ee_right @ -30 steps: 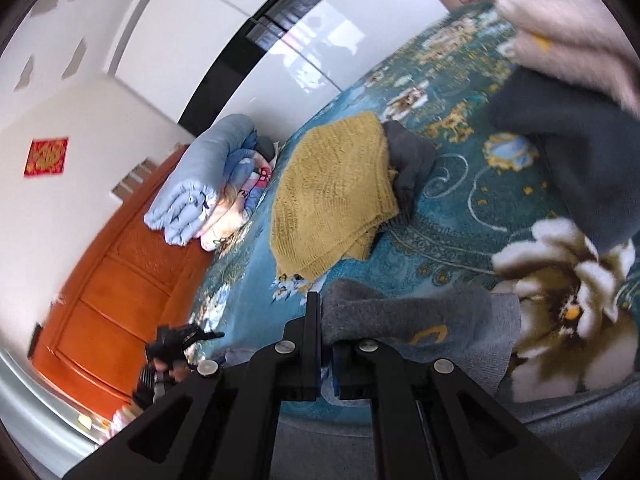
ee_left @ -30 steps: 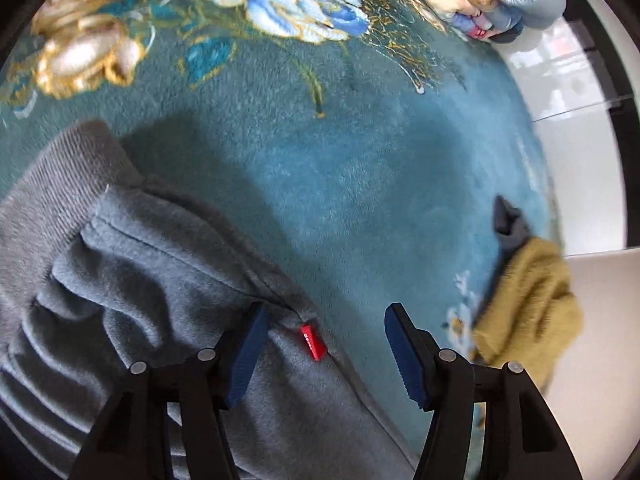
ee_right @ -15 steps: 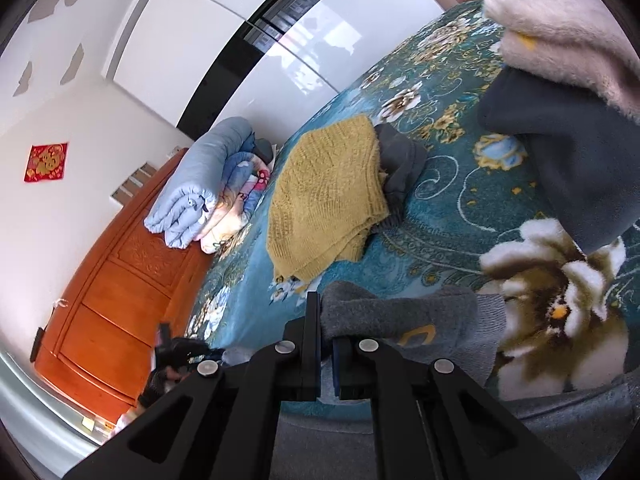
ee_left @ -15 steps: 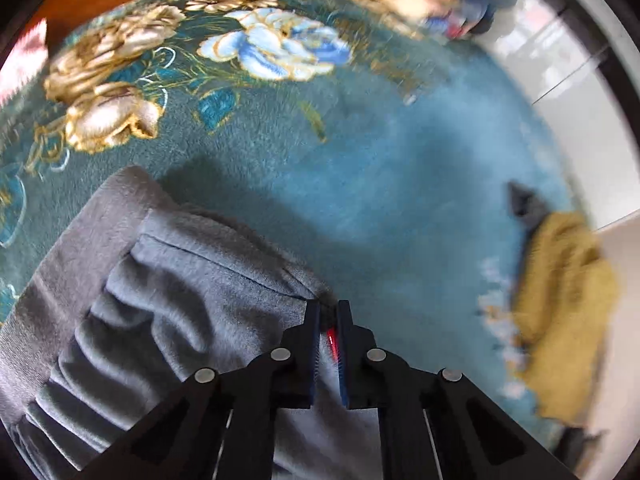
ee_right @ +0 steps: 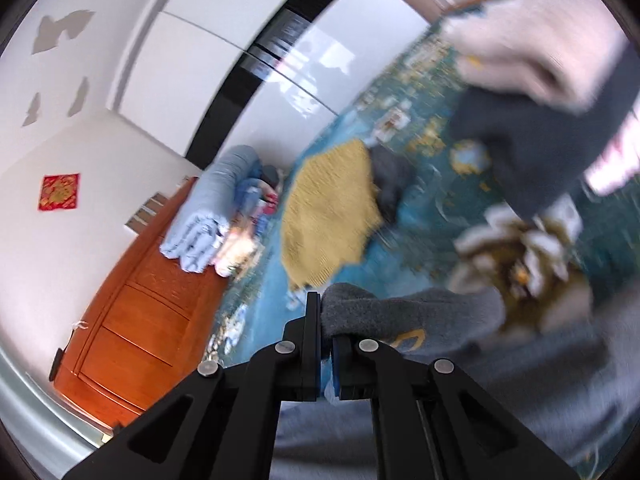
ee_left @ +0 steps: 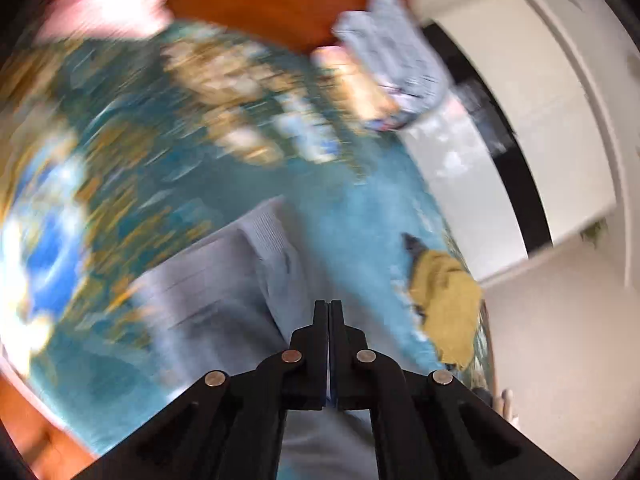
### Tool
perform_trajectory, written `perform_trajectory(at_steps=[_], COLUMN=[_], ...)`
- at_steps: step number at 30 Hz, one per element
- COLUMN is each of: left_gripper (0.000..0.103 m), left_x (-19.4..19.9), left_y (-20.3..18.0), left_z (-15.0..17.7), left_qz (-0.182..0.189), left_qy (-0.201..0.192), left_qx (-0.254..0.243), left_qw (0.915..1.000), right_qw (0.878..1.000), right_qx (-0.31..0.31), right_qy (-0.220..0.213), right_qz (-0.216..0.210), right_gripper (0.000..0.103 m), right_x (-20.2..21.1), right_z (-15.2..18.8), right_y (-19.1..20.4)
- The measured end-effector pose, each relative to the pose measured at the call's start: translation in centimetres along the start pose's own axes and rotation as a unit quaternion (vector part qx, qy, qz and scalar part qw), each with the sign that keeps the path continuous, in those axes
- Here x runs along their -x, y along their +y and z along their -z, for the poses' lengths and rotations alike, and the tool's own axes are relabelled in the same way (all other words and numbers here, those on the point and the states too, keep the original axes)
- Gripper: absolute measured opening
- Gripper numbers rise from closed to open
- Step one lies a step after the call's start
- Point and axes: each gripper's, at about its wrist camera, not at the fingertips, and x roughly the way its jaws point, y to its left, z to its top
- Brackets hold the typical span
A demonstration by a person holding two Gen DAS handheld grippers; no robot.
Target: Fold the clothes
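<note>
Risk first: left gripper [ee_left: 329,312] is clenched on an edge of the grey sweatshirt [ee_left: 224,292], and only a thin pinch of cloth is in the jaws; the left view is smeared with motion blur, so a fast pull could likely slip the fabric out or drag the whole garment across the bed instead of folding it. Right gripper [ee_right: 326,316] is also clamped on grey fabric, a thick bunched fold bulging out beside the jaws; an uneven pull between the two hands would probably skew the fold line or leave the layers wrinkled. The yellow knit sweater [ee_right: 328,216], already folded, lies near on the bed, apart from the grey one; a wide sweep might catch it.

Sweatshirt look: mid-grey fleece, ribbed hem or cuff band visible in the left view, a yellow-outlined mark near the right jaws. It lies on the teal floral bedspread [ee_left: 360,216], partly lifted and rumpled, not yet a neat fold. Exact shape of the garment cannot be told through the blur.
</note>
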Motion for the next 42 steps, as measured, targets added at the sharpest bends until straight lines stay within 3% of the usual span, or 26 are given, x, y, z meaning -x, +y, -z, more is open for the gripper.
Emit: perform_trajectory(at_steps=[3,7,9,11,13,18,25,26,27,31,37,40,42], left_gripper=[0.000,0.002,0.009,0.039,0.047,0.045,0.037,0.017,0.005,0.007,0.006,0.006,0.006], left_x=[-0.6,-1.7,-3.1,-4.7,-6.7,-9.3,-9.9,-10.1,-10.2,-9.3,-2.2,0.8,-0.2], left_y=[3.8,3.5,2.8,2.6,2.4,1.7,-0.2,-0.6,-0.6,-1.4,-4.1,-3.6,-0.4], left_z=[1.1,0.5,-0.3,-1.1,-1.7,-2.8,-2.8,-2.8,-2.8,-3.0,-3.2,-1.7,-0.9], left_qz=[0.020,0.020,0.017,-0.005,-0.013,-0.040,-0.041,-0.055,-0.058,-0.052,0.022,-0.004,-0.021], left_qy=[0.020,0.007,0.008,0.017,0.025,0.021,0.027,0.031,0.033,0.024,0.000,-0.018,0.004], left_qx=[0.056,0.065,0.054,0.051,0.052,0.038,0.010,0.002,0.004,0.008,-0.012,-0.049,-0.017], left_qw=[0.9980,0.9976,0.9984,0.9985,0.9983,0.9982,0.9987,0.9980,0.9978,0.9983,0.9997,0.9987,0.9996], right_qw=[0.998,0.997,0.997,0.997,0.997,0.996,0.997,0.997,0.997,0.997,0.998,0.998,0.998], right_qx=[-0.037,-0.054,-0.052,-0.049,-0.047,-0.054,-0.054,-0.053,-0.052,-0.047,-0.010,0.010,-0.003], right_qy=[0.029,0.026,0.026,0.027,0.027,0.030,0.031,0.031,0.030,0.025,-0.043,-0.054,-0.040], right_qz=[0.035,0.043,0.046,0.048,0.051,0.056,0.055,0.055,0.055,0.052,0.035,0.035,0.042], right_gripper=[0.005,0.005,0.005,0.005,0.005,0.005,0.005,0.005,0.005,0.005,0.003,0.003,0.003], right_x=[-0.8,-0.5,-0.6,-0.7,-0.8,-0.9,-0.9,-0.9,-0.9,-0.7,2.8,4.2,4.1], right_z=[1.1,1.6,1.6,1.7,1.7,1.6,1.6,1.6,1.6,1.6,1.3,1.7,2.2], right_y=[-1.8,-2.5,-2.5,-2.5,-2.6,-3.5,-3.5,-3.4,-3.4,-3.2,-0.9,-0.1,-0.7])
